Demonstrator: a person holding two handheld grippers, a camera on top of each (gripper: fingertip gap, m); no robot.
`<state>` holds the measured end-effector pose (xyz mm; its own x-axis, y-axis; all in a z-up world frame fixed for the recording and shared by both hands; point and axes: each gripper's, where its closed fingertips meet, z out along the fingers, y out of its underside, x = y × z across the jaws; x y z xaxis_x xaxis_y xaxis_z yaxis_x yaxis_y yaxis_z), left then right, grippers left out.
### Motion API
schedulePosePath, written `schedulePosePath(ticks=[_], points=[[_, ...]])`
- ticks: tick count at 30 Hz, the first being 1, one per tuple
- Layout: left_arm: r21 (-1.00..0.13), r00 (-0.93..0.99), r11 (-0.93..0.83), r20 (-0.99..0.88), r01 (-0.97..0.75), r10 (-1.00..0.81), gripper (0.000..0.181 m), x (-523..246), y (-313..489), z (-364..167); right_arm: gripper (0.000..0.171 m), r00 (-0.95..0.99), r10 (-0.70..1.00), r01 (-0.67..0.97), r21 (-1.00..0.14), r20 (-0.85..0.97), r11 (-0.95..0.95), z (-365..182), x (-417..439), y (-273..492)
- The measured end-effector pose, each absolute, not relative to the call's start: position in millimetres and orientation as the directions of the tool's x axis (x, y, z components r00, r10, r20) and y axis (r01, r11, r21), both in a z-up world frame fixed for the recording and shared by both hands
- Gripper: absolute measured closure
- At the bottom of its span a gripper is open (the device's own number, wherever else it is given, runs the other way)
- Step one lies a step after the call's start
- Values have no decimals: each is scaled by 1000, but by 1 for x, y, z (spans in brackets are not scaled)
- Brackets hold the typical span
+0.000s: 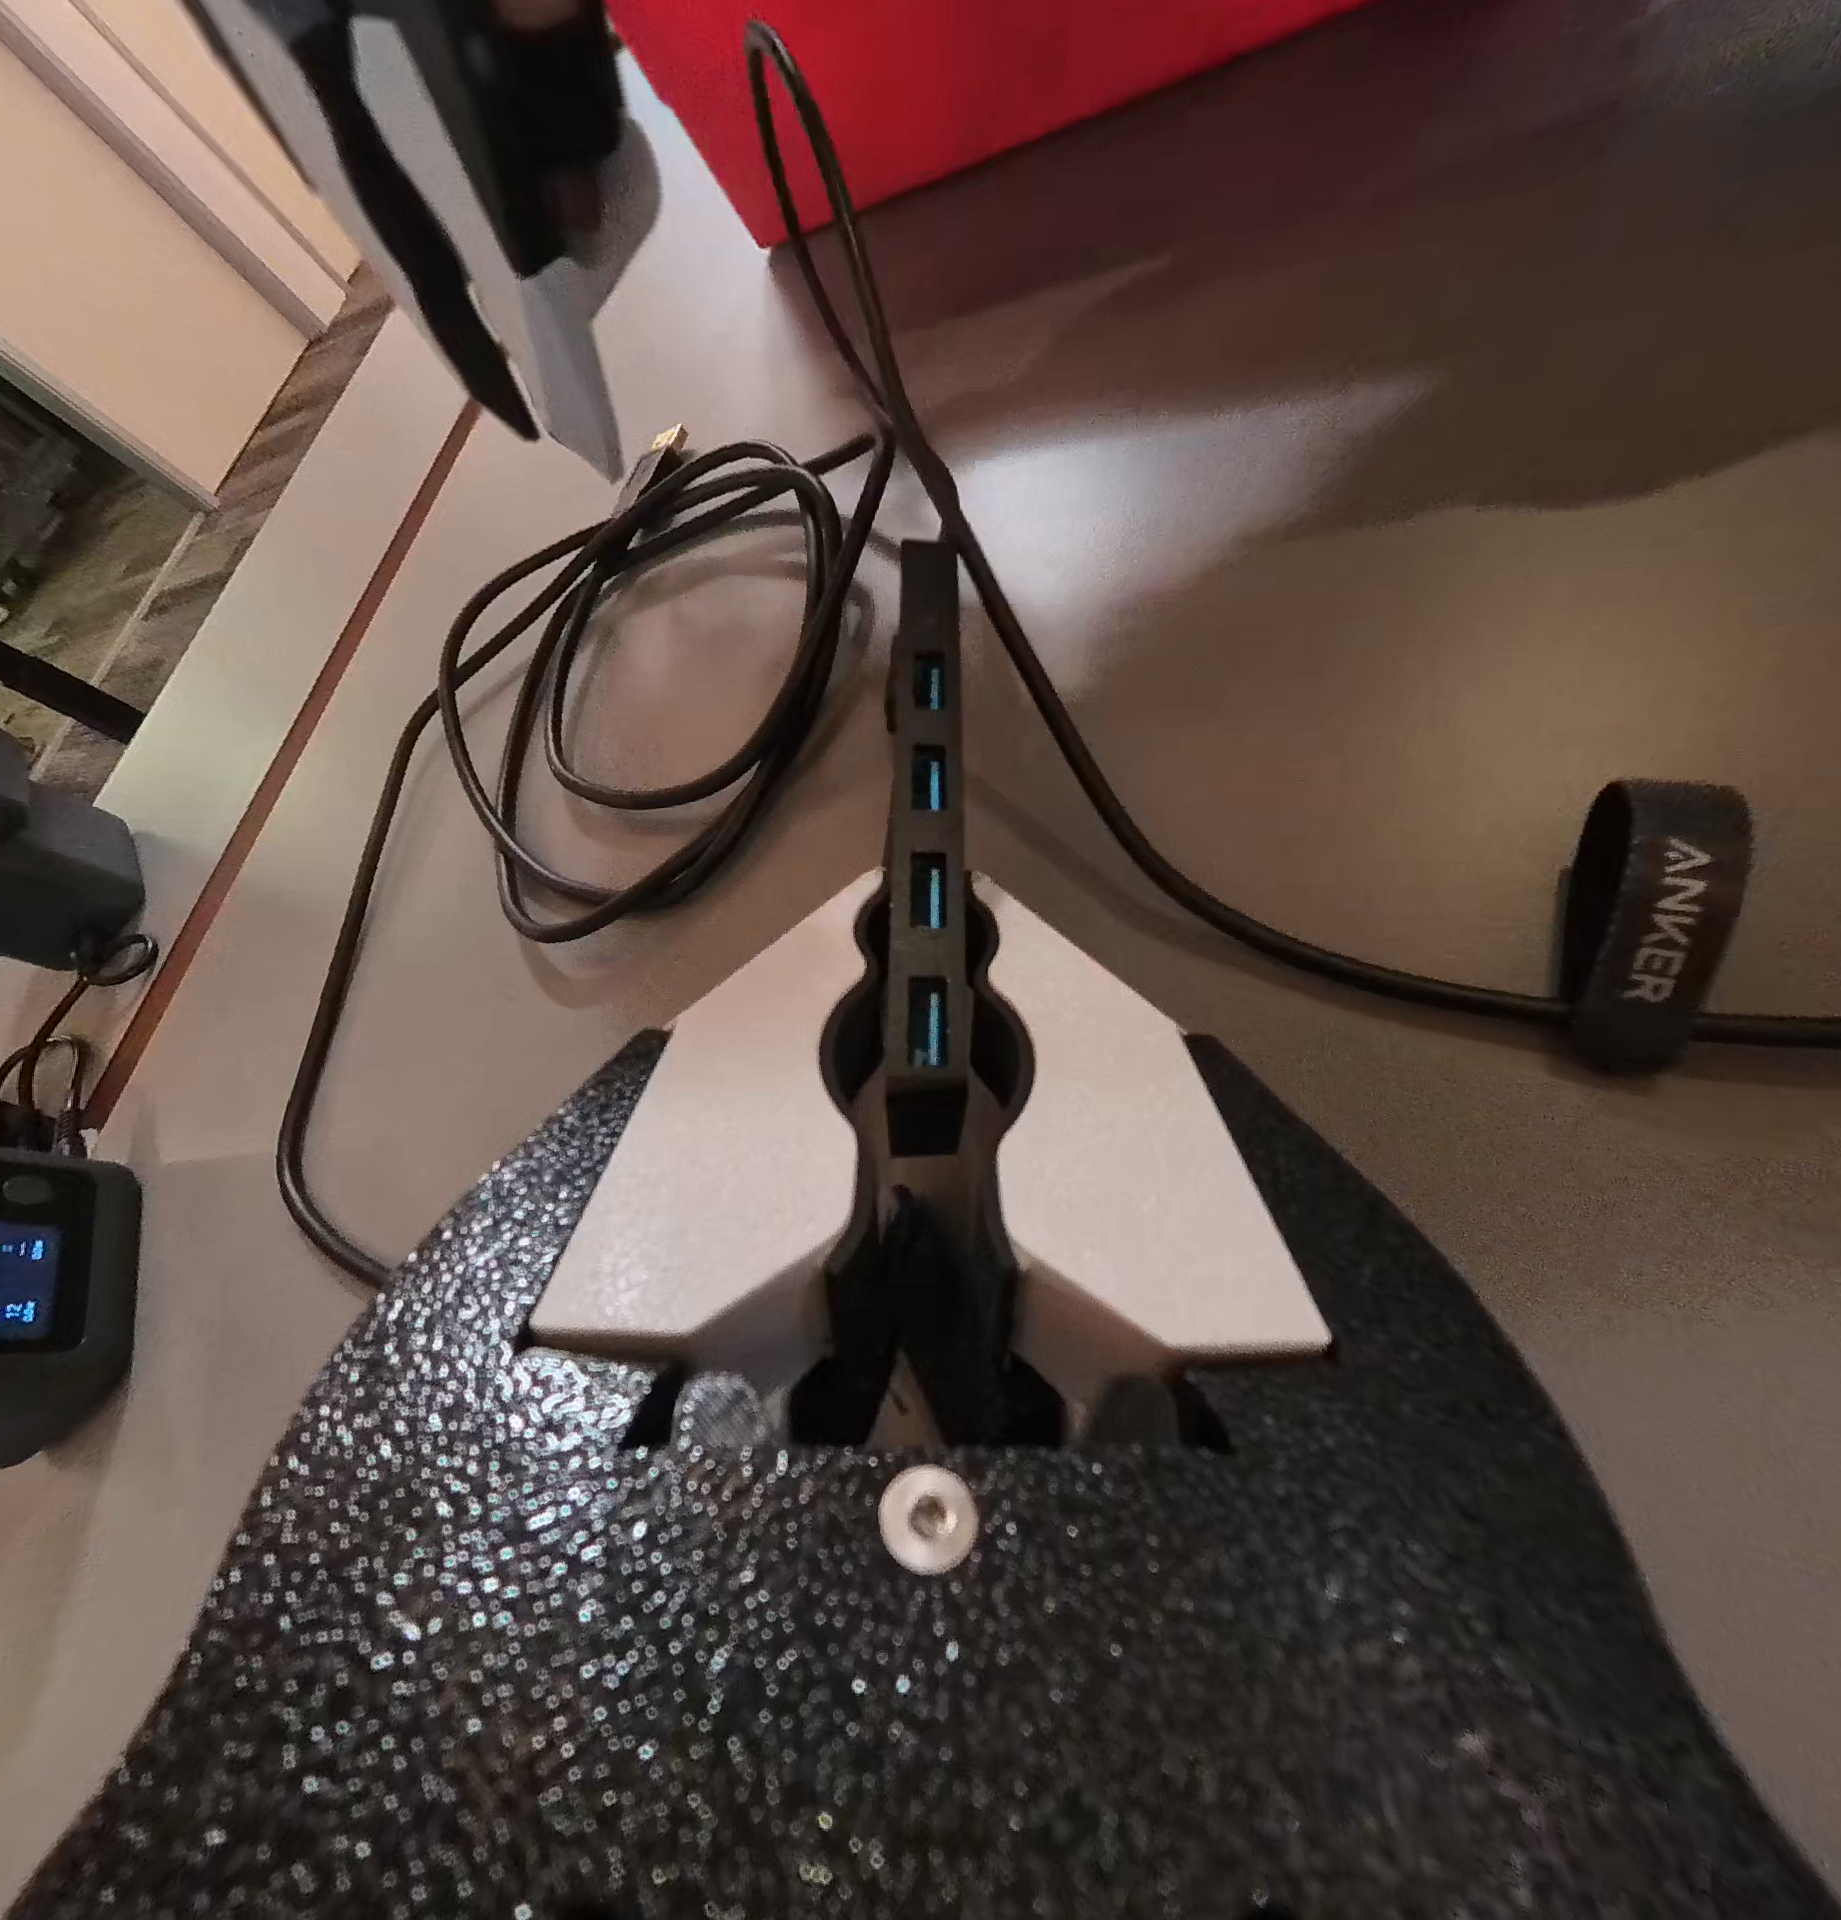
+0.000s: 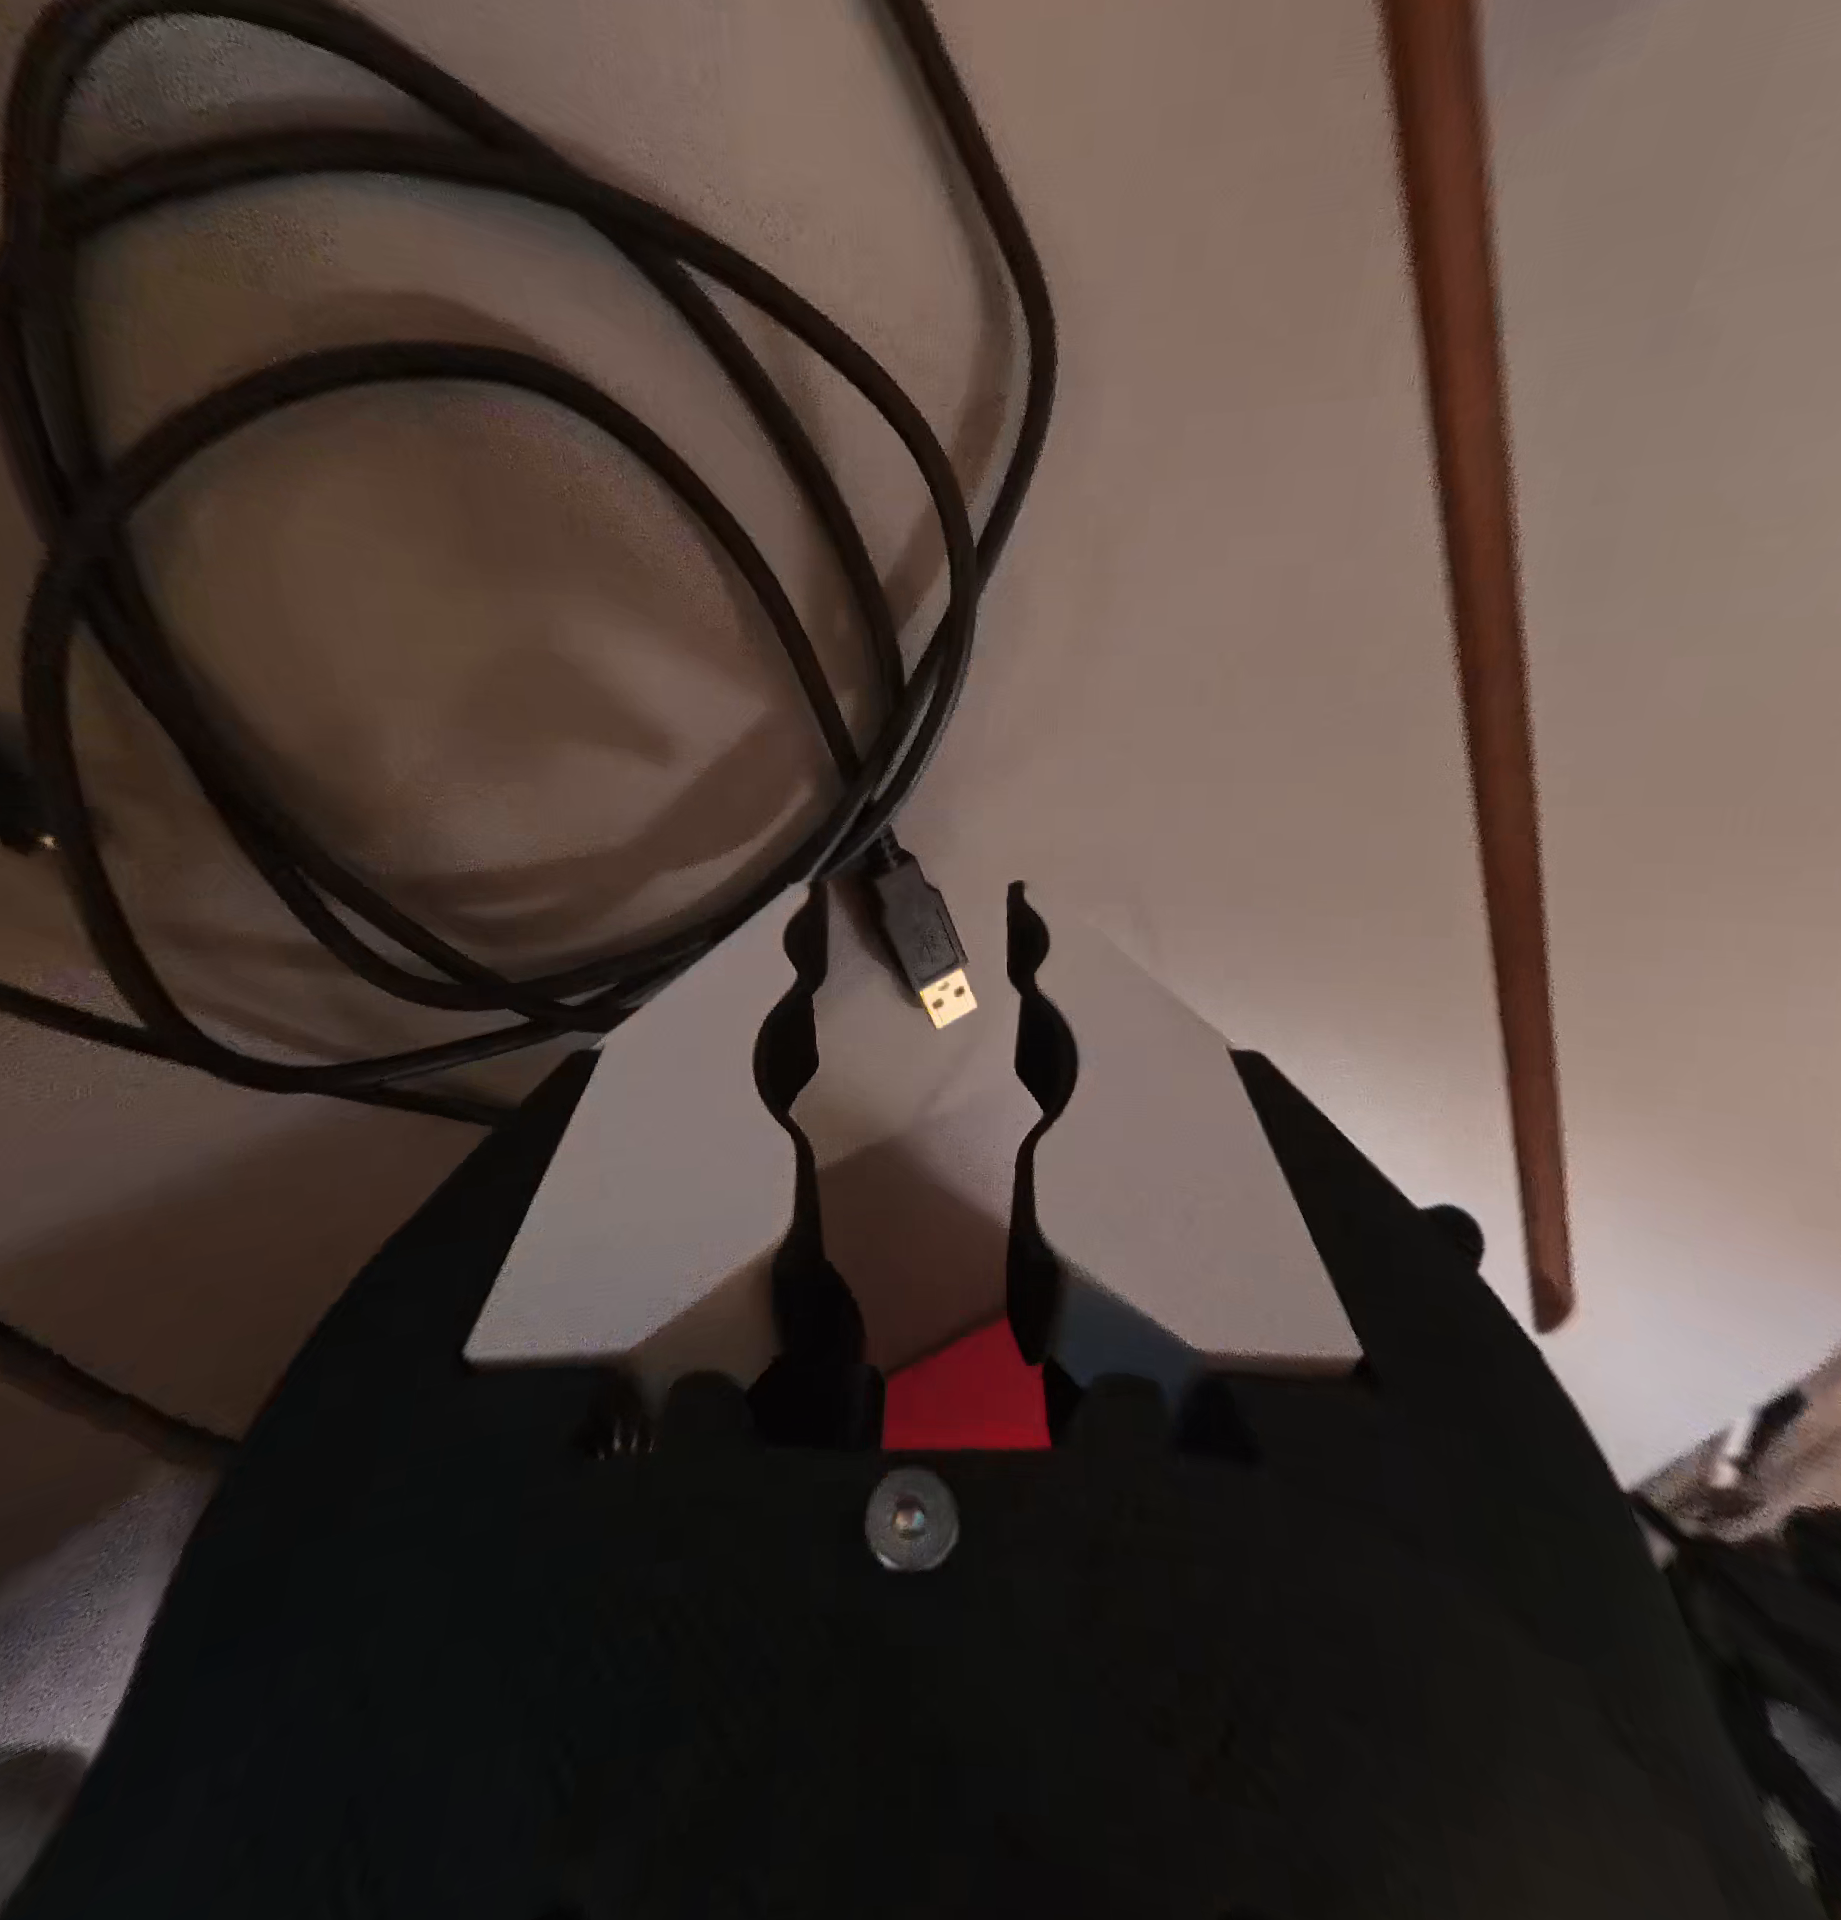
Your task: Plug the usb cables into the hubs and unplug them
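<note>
My left gripper is shut on a black USB hub and holds it on edge, its row of blue ports facing the camera and all empty. A coiled black USB cable lies on the table to the hub's left, its gold plug at the far end. My right gripper is open just above that gold plug, which lies between its fingertips without touching them. The right gripper also shows in the left wrist view, at the upper left over the plug.
The hub's own cable runs off right with a black strap around it. A red box stands at the back. A brown strip marks the table's edge. Small black devices, one with a lit screen, sit at the left. Across from one pair of fingers to the other is roughly 20 centimeters.
</note>
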<state>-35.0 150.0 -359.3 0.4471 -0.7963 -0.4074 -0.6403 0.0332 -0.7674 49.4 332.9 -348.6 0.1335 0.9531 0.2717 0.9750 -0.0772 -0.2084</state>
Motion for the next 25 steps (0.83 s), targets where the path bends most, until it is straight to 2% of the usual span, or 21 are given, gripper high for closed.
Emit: schedulePosePath(ticks=[4,6,9,13,15,17,19,22,25], points=[[-769,525,-17,-419,-639,-741,172,-49,161,-355,134,59,981,998,-20,183,-56,-359,55,338],[-823,578,-33,-368,-567,-728,172,-53,164,-343,134,39,991,999,23,130,-42,-367,56,337],[-878,605,-48,-286,-475,-743,172,-55,162,-333,135,43,998,997,65,48,-47,-378,61,334],[-856,581,-32,-322,-516,-747,172,-53,161,-337,139,28,1000,998,63,-11,-27,-380,61,331],[-841,565,-25,-340,-540,-752,172,-50,160,-340,157,26,1000,998,62,-12,-25,-380,60,332],[-835,558,-28,-342,-550,-756,172,-48,160,-343,158,47,999,997,65,-9,-47,-380,61,332],[-836,568,-49,-328,-547,-755,172,-49,161,-344,158,110,994,993,46,-10,-109,-378,61,331],[-837,604,-90,-311,-540,-733,173,-55,165,-344,158,245,968,967,-66,-43,-248,-365,54,329],[-837,632,-136,-283,-530,-722,173,-59,168,-347,158,347,903,880,-243,-255,-407,-339,32,309]])
